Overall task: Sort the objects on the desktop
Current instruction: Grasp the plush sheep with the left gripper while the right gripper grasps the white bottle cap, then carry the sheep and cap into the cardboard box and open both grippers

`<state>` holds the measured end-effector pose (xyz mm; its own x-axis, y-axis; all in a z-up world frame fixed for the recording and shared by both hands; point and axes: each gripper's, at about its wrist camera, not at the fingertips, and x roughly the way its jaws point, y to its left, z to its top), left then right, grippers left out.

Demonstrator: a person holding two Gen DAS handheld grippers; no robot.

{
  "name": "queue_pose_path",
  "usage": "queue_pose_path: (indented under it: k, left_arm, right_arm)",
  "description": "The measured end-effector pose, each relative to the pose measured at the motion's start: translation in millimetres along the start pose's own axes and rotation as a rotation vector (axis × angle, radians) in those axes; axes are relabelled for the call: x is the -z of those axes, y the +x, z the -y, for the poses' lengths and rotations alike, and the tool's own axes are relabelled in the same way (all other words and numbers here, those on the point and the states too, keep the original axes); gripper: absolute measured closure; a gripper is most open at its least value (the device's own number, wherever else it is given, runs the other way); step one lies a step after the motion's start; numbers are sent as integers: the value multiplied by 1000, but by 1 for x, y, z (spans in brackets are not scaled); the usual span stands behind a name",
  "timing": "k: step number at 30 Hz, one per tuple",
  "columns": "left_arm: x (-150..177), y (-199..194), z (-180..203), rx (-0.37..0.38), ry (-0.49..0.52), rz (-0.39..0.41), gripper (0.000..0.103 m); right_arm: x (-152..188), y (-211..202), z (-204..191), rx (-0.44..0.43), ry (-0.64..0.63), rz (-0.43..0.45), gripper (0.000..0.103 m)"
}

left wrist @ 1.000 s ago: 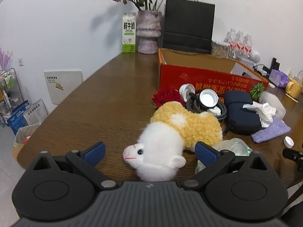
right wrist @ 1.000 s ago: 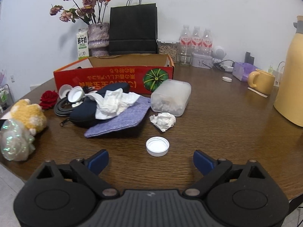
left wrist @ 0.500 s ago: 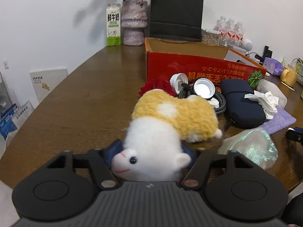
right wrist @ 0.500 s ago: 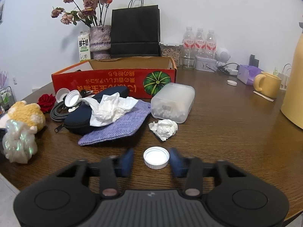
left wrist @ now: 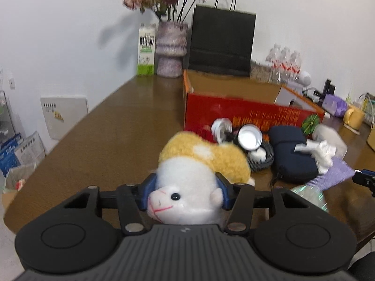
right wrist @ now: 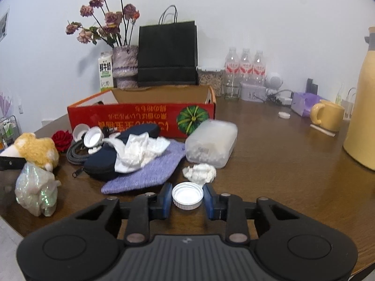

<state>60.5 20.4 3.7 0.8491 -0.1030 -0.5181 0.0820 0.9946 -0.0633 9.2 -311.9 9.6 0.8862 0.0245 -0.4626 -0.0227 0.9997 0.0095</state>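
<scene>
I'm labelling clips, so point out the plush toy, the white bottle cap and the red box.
plush toy (left wrist: 187, 187), left wrist view, white head
white bottle cap (right wrist: 187, 195), right wrist view, inner face
red box (right wrist: 140, 119), right wrist view, front wall

Dark wooden table (right wrist: 281, 164); on it, centre frame, red cardboard box (right wrist: 140, 117), purple knitted pouch (right wrist: 145, 175), crumpled tissue (right wrist: 200, 173), white cap (right wrist: 187, 195); yellow mug (right wrist: 327, 116) at right.

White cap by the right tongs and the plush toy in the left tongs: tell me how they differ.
The white cap is small, flat, hard and ridged, lying open side up; the plush toy is far bigger, soft and fluffy, yellow and white. The cap sits between the right tongs, narrowly set; the left tongs, set wider, have been closing and press into the toy's white head. Both are framed by blue pads, above the brown table.
</scene>
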Motion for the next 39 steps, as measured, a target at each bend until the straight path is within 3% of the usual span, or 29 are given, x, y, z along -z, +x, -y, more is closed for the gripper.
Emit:
queue_pose_path:
  k: [13, 21, 25, 29, 39]
  left_arm:
    - [-78, 3, 28, 78, 87, 188, 54]
    - [-154, 44, 45, 128, 72, 250, 54]
    - [-188, 87, 56, 131, 62, 210, 54]
    - [-207, 143, 69, 121, 77, 106, 54]
    - [-199, 247, 78, 71, 98, -124, 54]
  right_arm:
    - [-81, 14, -6, -48, -38, 153, 76]
    - [-151, 63, -13, -79, -56, 138, 76]
    - [-181, 111, -15, -78, -48, 59, 76]
    - [-199, 173, -21, -60, -59, -51, 76]
    - [-200, 295, -25, -38, -35, -288, 76]
